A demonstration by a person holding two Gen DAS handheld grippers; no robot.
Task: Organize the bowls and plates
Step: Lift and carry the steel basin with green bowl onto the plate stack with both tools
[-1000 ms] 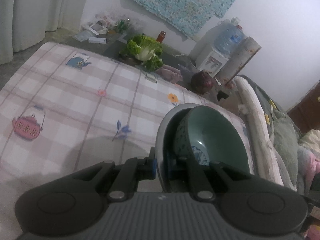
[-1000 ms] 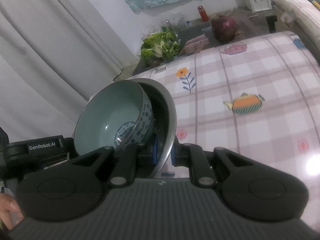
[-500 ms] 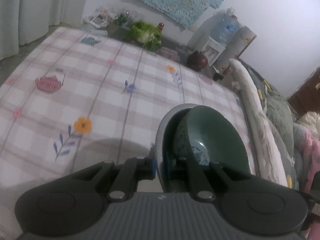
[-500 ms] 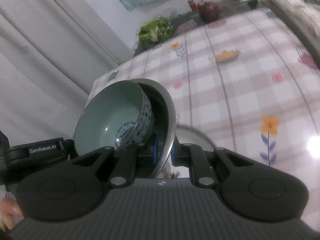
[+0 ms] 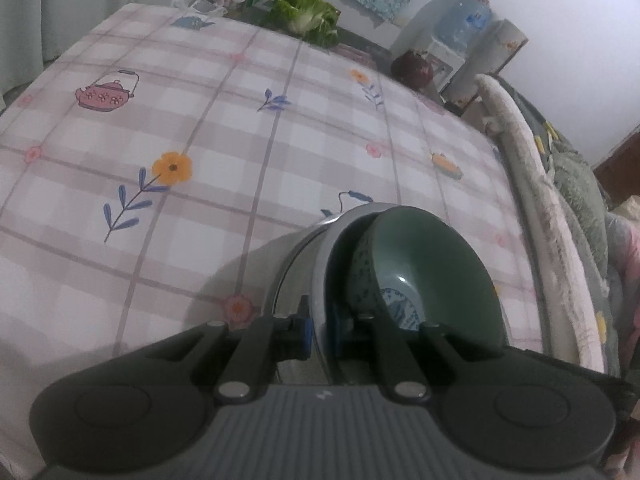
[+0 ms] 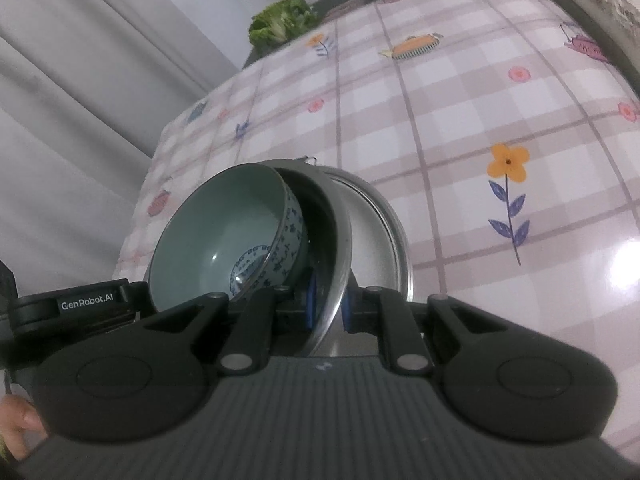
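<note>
A steel bowl point(image 5: 316, 240) holds a green ceramic bowl point(image 5: 436, 268) with a blue pattern. My left gripper point(image 5: 320, 330) is shut on the steel bowl's rim from one side. My right gripper point(image 6: 328, 304) is shut on the opposite rim of the steel bowl point(image 6: 332, 216), with the ceramic bowl point(image 6: 224, 236) inside it. A steel plate point(image 6: 380, 232) lies on the table right beneath the held bowls; I cannot tell whether they touch.
The table has a pink checked cloth point(image 5: 224, 120) with flower and teapot prints. Past its far edge are a cabbage point(image 5: 304, 12), a dark red pot point(image 5: 412, 68) and a water dispenser point(image 5: 460, 24). Bedding point(image 5: 568, 184) lies along the right. Curtains point(image 6: 80, 80) hang left.
Both grippers carried the stacked bowls back and lower over the table. The steel plate has come into the right wrist view under the bowls.
</note>
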